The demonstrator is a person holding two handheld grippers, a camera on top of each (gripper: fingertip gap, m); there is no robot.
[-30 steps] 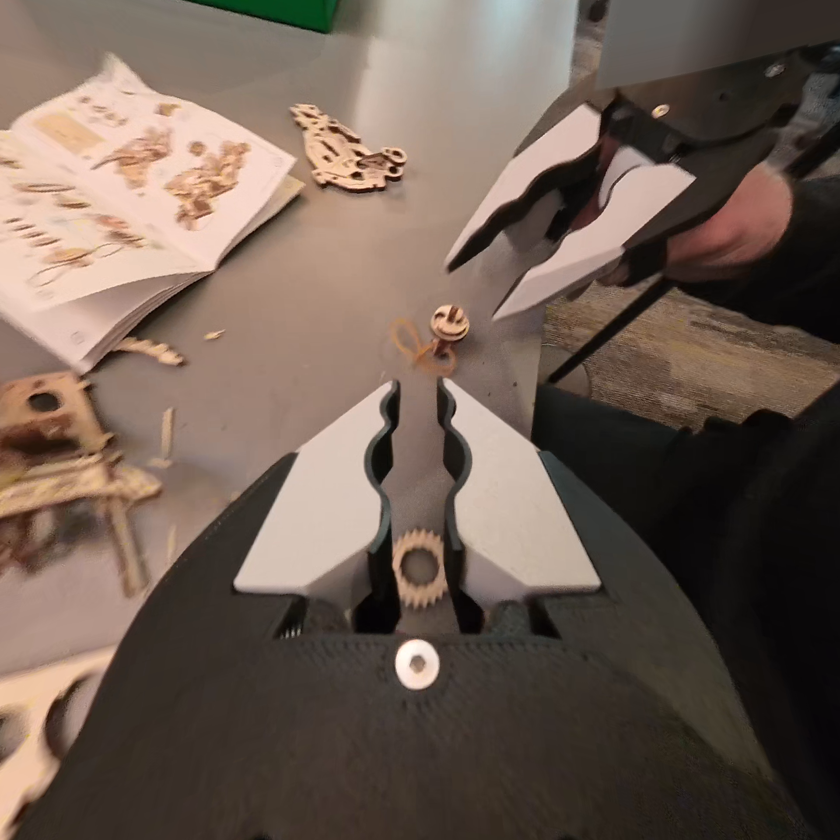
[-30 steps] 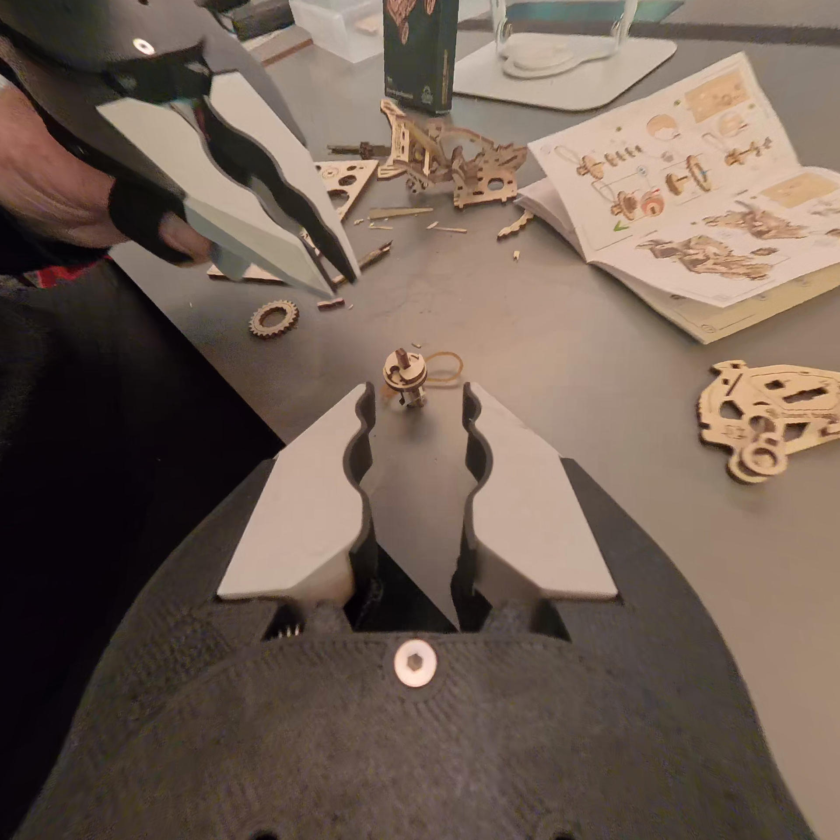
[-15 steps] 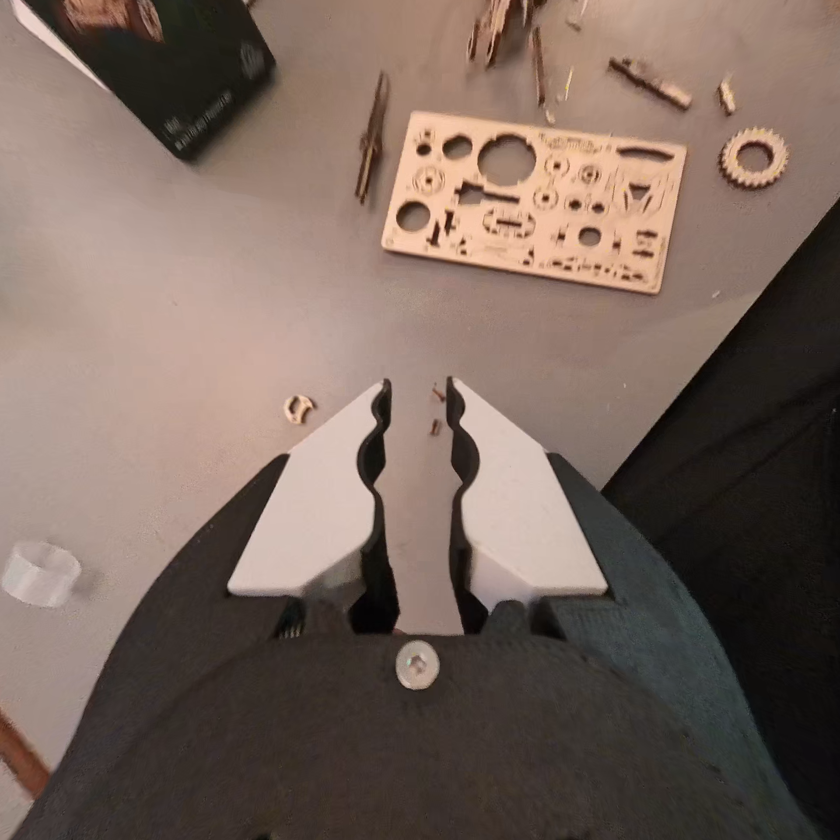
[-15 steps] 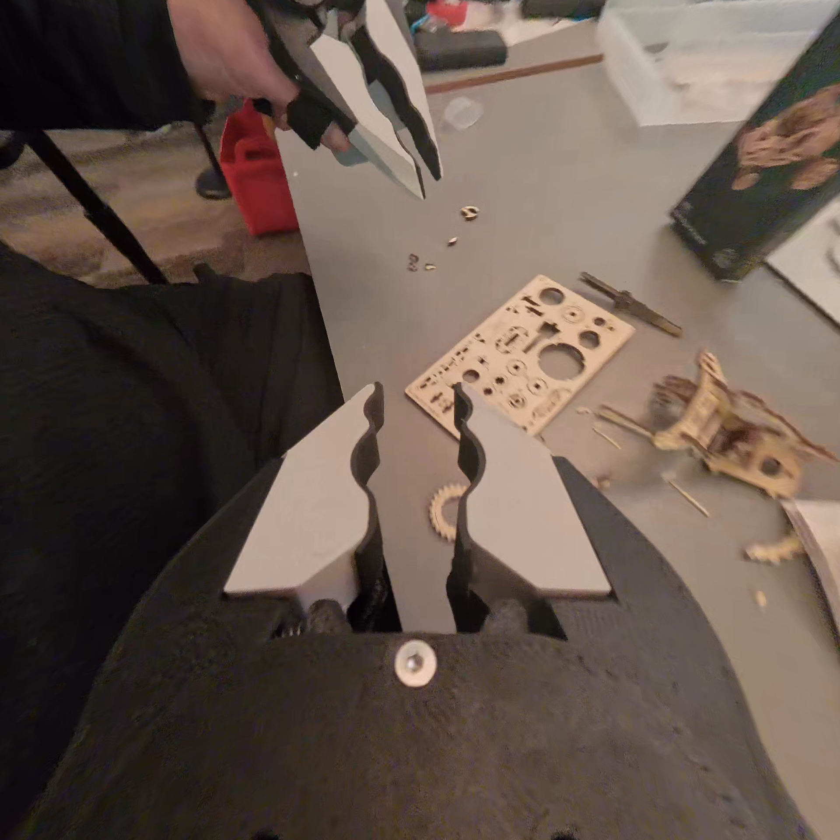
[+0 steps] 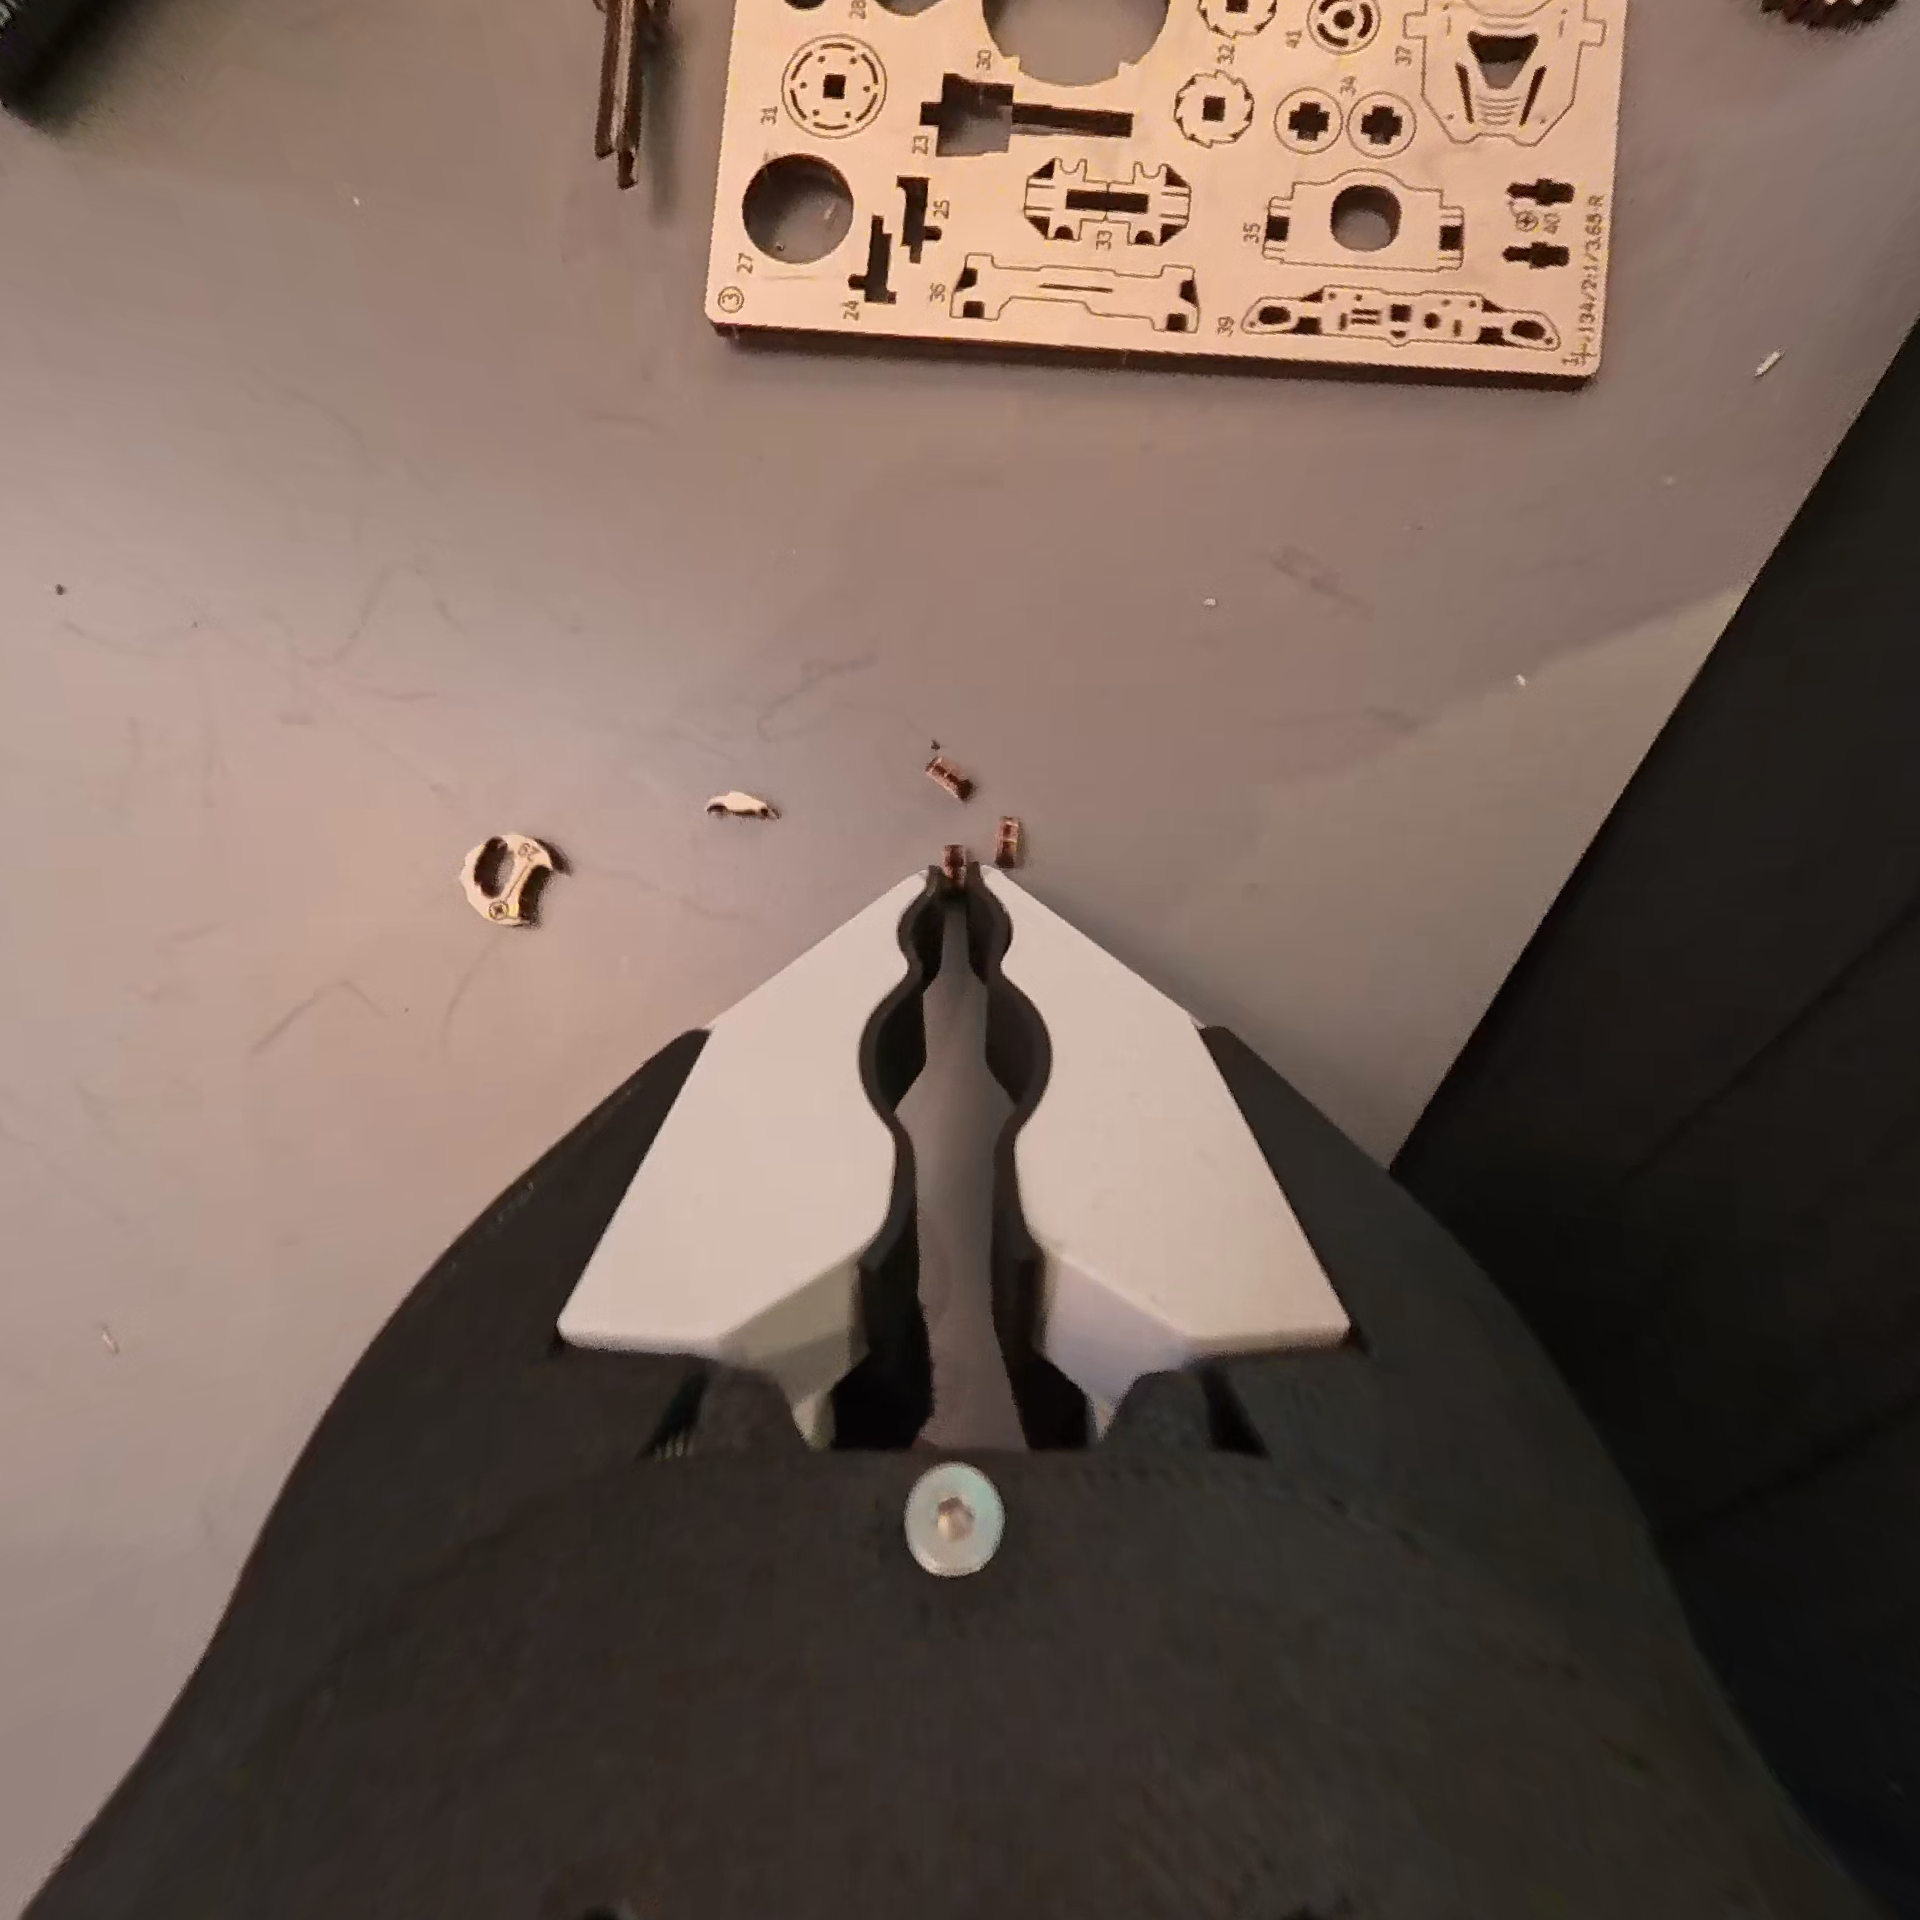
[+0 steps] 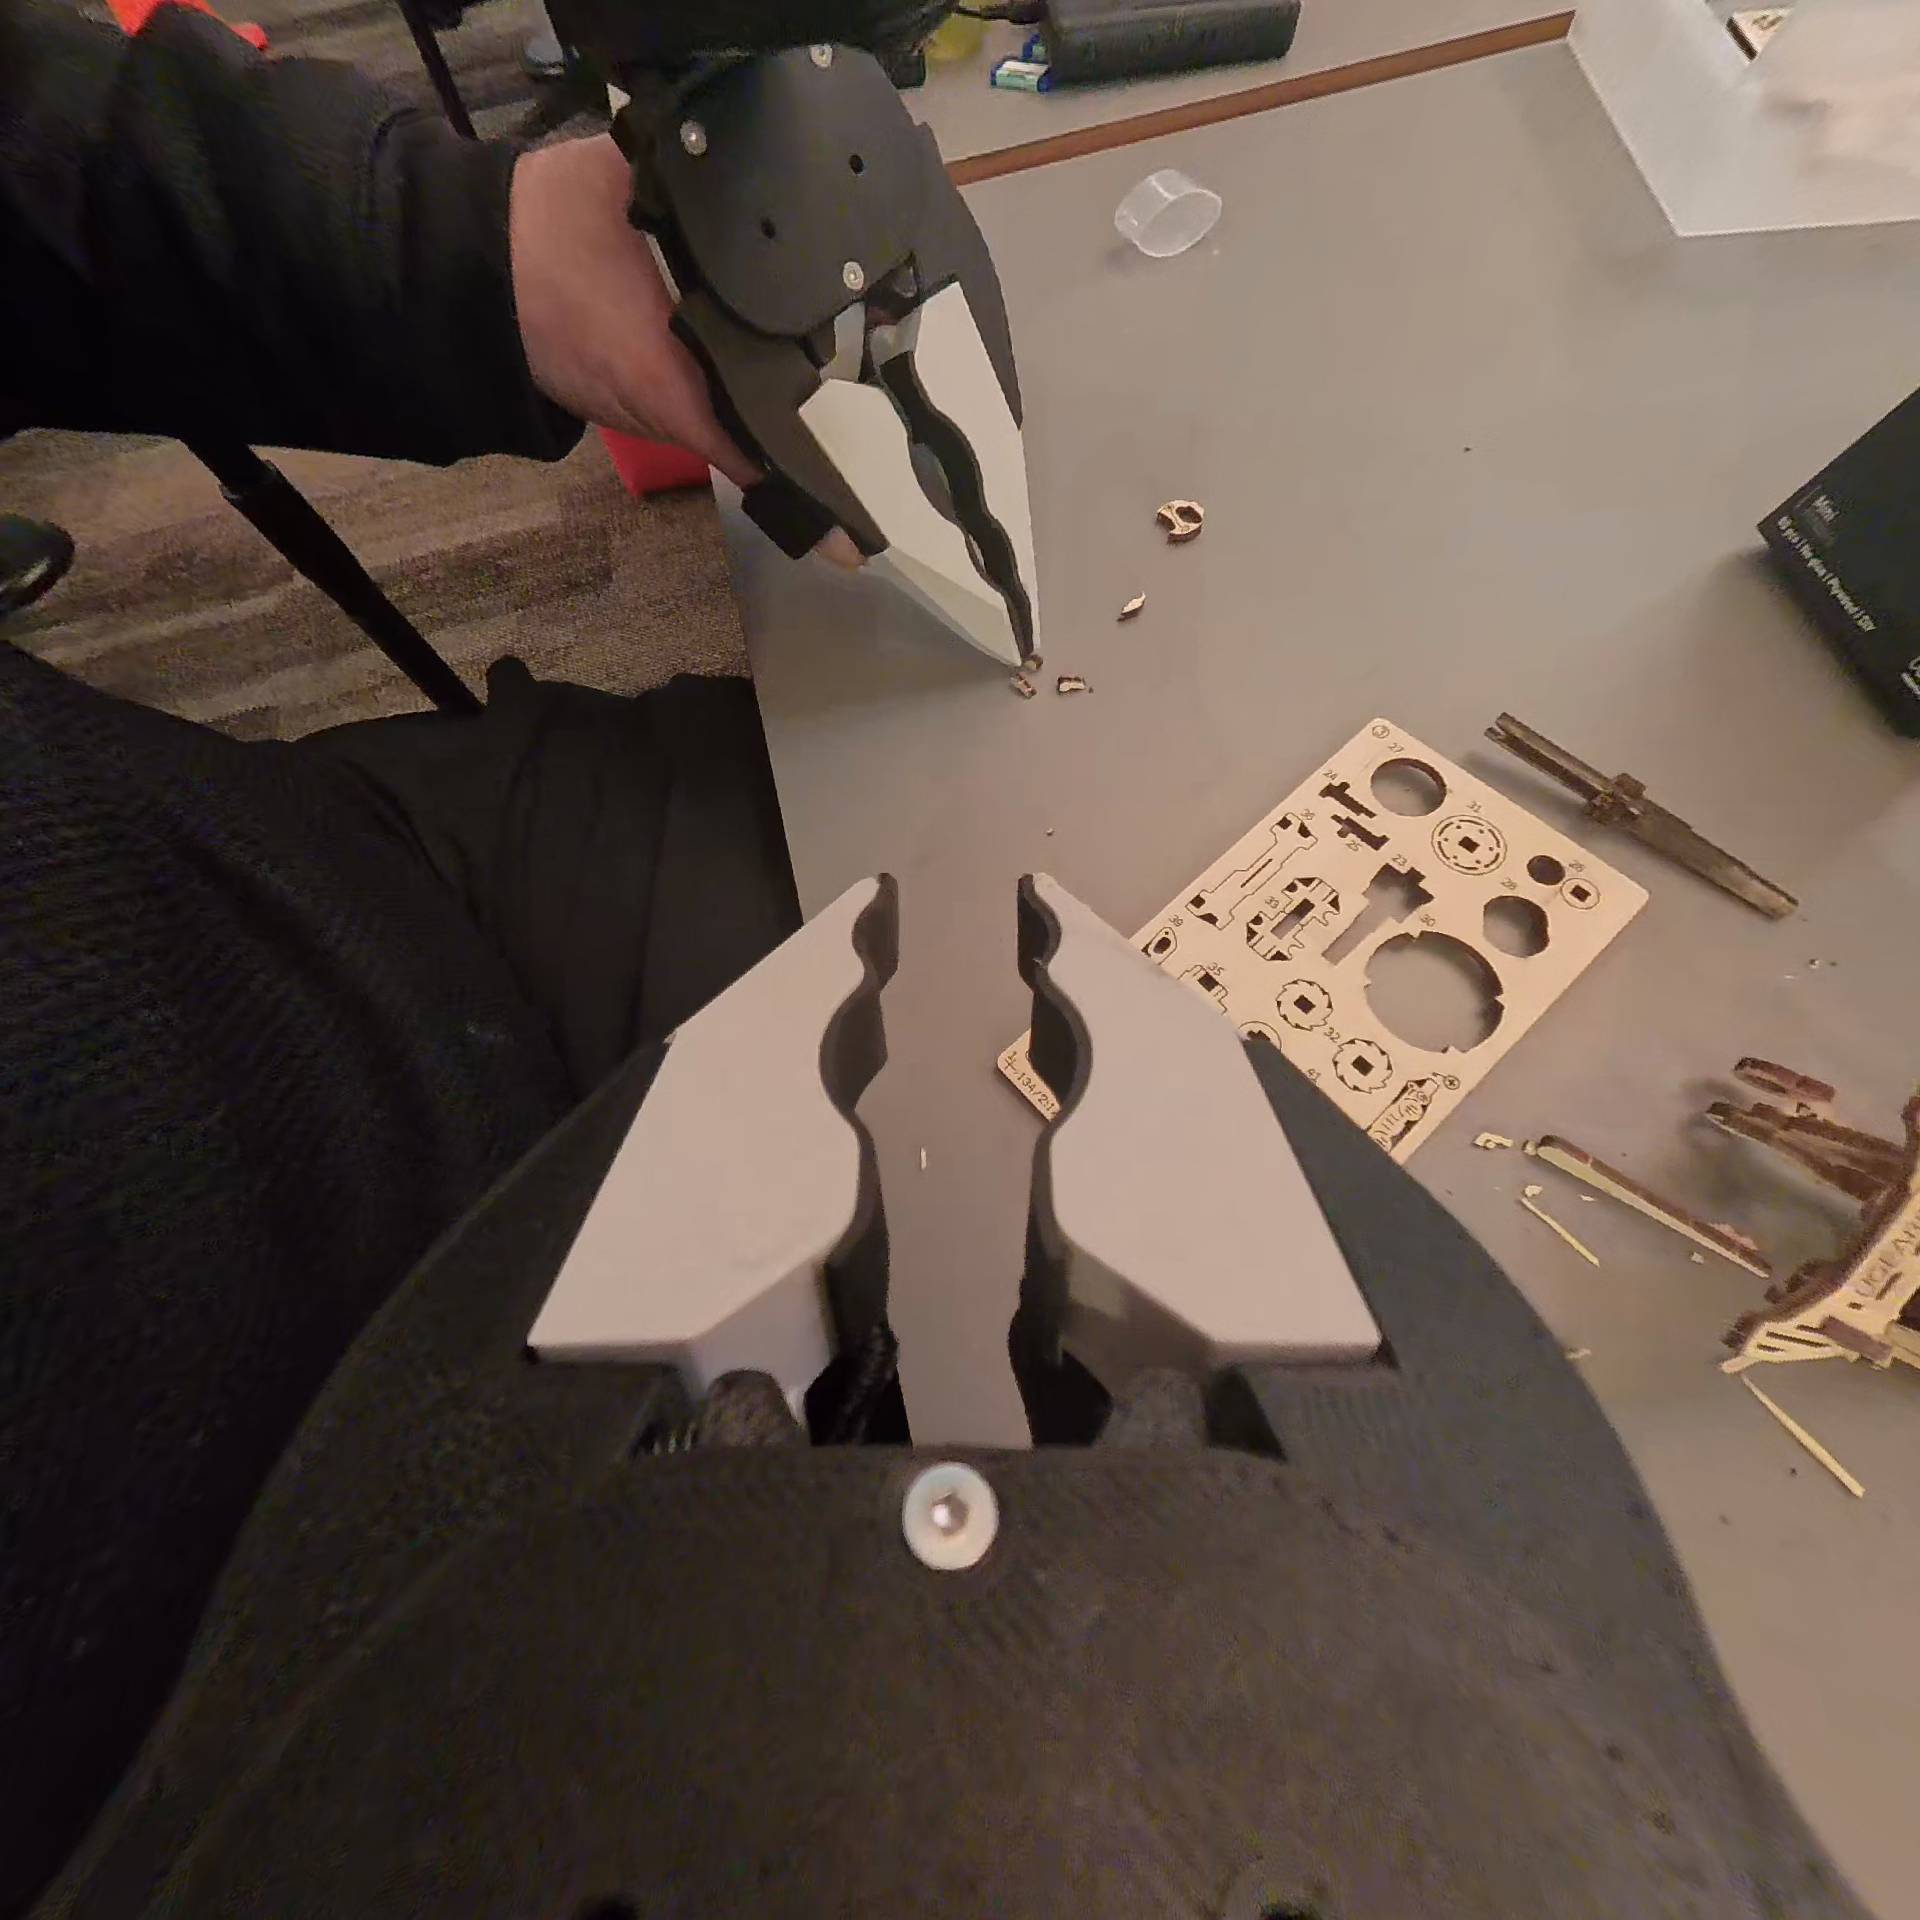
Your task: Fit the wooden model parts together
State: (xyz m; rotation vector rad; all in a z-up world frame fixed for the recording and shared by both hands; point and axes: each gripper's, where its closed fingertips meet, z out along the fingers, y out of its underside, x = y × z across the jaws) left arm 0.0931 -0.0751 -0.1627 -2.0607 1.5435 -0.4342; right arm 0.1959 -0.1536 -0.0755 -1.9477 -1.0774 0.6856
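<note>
My left gripper (image 5: 954, 883) is tip-down on the grey table and shut on a tiny brown wooden piece (image 5: 954, 858), which sticks out at the very tips. Two more tiny pieces (image 5: 948, 779) (image 5: 1008, 840) lie just beyond it. A wooden parts sheet (image 5: 1164, 177) with punched-out holes lies farther off. In the right wrist view the left gripper (image 6: 1023, 644) stands over the tiny pieces (image 6: 1070, 683). My right gripper (image 6: 956, 883) is open and empty, above the table near the sheet (image 6: 1403, 935).
A small round wooden part (image 5: 509, 881) and a sliver (image 5: 740, 805) lie to the left. Dark wooden sticks (image 6: 1631, 821), a partly built model (image 6: 1849, 1247), a dark box (image 6: 1860, 582) and a clear plastic ring (image 6: 1166, 213) lie around. The table edge (image 5: 1558, 935) runs on the right.
My left gripper has moved down to the tiny pieces and shut on one of them. My right gripper has swung left, stayed open, and now looks toward the left gripper.
</note>
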